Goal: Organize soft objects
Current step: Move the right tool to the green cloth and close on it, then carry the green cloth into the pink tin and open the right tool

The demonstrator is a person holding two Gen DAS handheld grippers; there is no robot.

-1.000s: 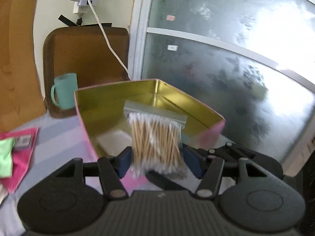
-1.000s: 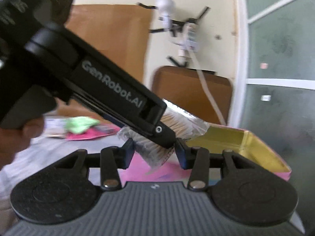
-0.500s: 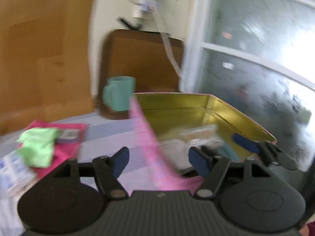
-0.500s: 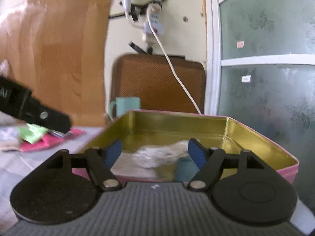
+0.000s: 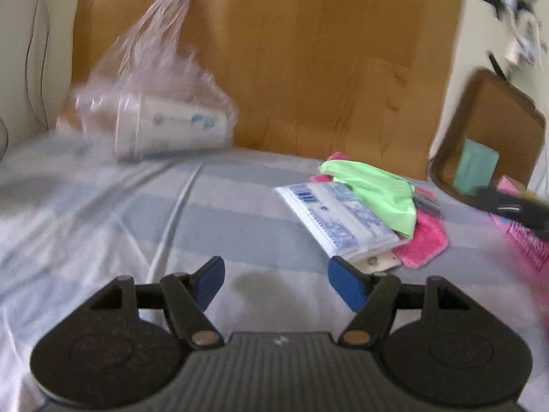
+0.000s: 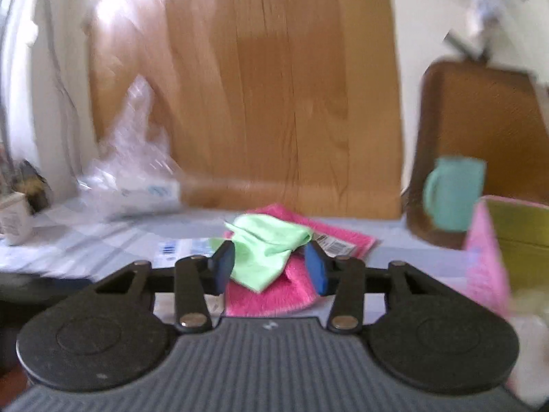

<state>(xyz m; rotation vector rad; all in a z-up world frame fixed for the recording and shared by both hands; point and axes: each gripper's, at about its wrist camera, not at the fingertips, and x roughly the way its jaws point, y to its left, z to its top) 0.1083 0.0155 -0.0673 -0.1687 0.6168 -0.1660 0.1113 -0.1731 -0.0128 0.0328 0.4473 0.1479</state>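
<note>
A green cloth (image 6: 267,243) lies crumpled on a pink cloth (image 6: 274,295) on the striped bedsheet. My right gripper (image 6: 270,267) is just in front of them. Its jaws are closing, the green cloth shows in the gap, and the pads do not press on it. In the left wrist view the green cloth (image 5: 374,192) and pink cloth (image 5: 425,240) lie to the right, beside a white printed packet (image 5: 339,219). My left gripper (image 5: 276,285) is open over bare sheet with nothing between its blue pads. The right gripper's dark tip (image 5: 511,206) shows at the far right.
A pink tin (image 6: 494,250) with a gold inside stands at the right, with a teal mug (image 6: 453,195) on a brown tray behind it. A clear plastic bag holding a paper cup (image 5: 164,130) lies at the back left. A wooden board leans against the wall.
The bag of cotton swabs that both grippers held over the tin was let go into it. Both grippers then swung left, away from the tin, to the pile of cloths.
</note>
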